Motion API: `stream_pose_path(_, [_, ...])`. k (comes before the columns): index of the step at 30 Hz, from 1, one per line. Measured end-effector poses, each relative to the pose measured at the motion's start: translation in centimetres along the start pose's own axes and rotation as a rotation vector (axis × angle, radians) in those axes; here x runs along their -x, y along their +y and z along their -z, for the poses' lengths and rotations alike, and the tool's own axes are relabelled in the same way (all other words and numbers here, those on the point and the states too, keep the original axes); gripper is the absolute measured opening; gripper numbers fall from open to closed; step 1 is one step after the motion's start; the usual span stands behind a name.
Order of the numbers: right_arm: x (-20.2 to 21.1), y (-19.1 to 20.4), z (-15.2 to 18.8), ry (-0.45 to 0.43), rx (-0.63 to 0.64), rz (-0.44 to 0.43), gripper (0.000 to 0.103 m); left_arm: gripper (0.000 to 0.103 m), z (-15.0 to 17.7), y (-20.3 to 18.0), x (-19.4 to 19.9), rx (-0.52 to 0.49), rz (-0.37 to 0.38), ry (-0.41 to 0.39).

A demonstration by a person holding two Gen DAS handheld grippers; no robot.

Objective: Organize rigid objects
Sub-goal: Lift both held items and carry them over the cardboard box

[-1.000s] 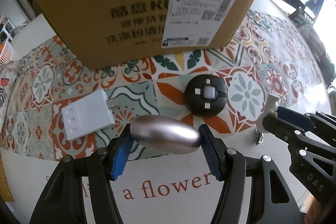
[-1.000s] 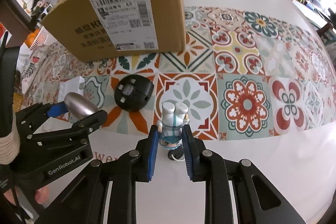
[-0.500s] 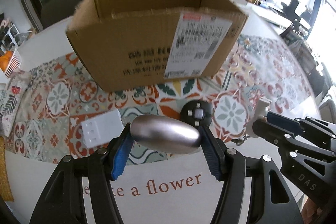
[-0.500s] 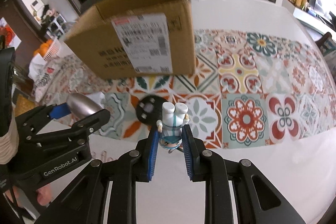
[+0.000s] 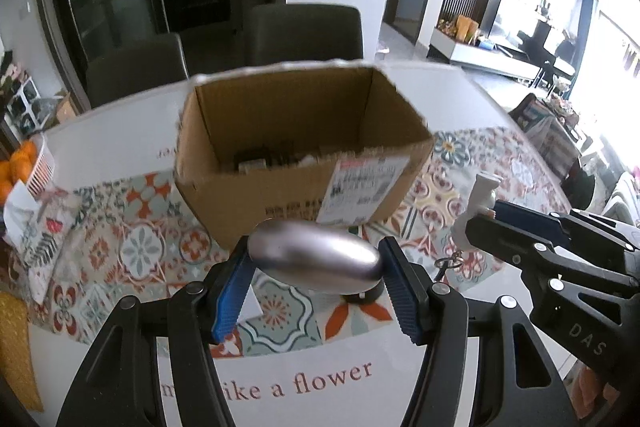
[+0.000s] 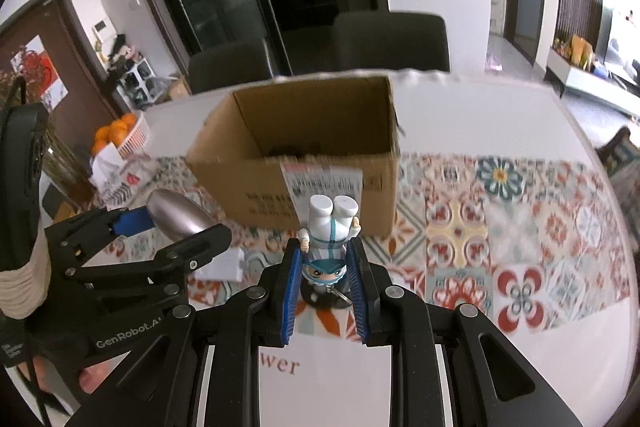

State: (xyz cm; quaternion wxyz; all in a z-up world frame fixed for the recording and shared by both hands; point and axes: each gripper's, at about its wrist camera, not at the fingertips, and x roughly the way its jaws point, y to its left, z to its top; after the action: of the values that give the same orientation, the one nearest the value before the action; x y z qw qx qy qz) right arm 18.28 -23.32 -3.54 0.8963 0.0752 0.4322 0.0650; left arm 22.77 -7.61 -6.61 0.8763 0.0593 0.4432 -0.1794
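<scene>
**Both grippers loaded, box open ahead**

Left gripper [image 5: 314, 283]: blue pads pressed against the two ends of a silver egg-shaped piece [image 5: 314, 262], held crosswise and clear of the table. In the right wrist view the same gripper [image 6: 176, 223] sits to the left, the metal piece [image 6: 178, 214] showing between its fingers.

Right gripper [image 6: 325, 275]: closed narrowly on a small figurine [image 6: 329, 239] in white and teal, gripped upside down at the head, white feet up. A key ring hangs from it below the pads. From the left wrist view this gripper [image 5: 480, 223] comes in from the right, with the figurine [image 5: 478, 205] sticking out above its tip.

Cardboard box [image 5: 304, 163]: open-topped, standing on the patterned tablecloth [image 6: 500, 227] beyond both grippers, shipping label on its near wall. Dark and pale contents lie at the bottom; too blurred to name.

On the cloth beneath the grippers: a white flat item [image 6: 224, 263] and a black round item [image 5: 366, 295], both mostly hidden behind the held pieces.

Further off: a basket of oranges [image 6: 120, 133] at the table's left edge, crumpled paper wrapping [image 5: 36, 223] near it, two dark chairs [image 6: 392, 41] behind the box.
</scene>
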Motion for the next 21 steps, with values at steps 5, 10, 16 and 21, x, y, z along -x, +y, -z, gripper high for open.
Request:
stream_pose_path(5, [0.6, 0.6, -2.2, -0.052, 0.023, -0.004, 0.024, 0.062, -2.2, 0.4, 0.9, -0.010, -0.016, -0.034])
stream_pose_path(10, [1.1, 1.2, -4.7, -0.110, 0.050, -0.002, 0.024, 0.062, -4.6, 1.1, 1.5, -0.019, -0.038, -0.068])
stream_pose_path(16, [1.2, 1.8, -7.5, -0.149, 0.074, -0.010, 0.024, 0.062, -7.0, 1.8, 2.1, -0.027, -0.043, -0.088])
stream_pose_path(21, [0.2, 2.1, -9.8, -0.150, 0.096, -0.008, 0.024, 0.062, -9.1, 2.7, 1.1, -0.006, -0.033, -0.064])
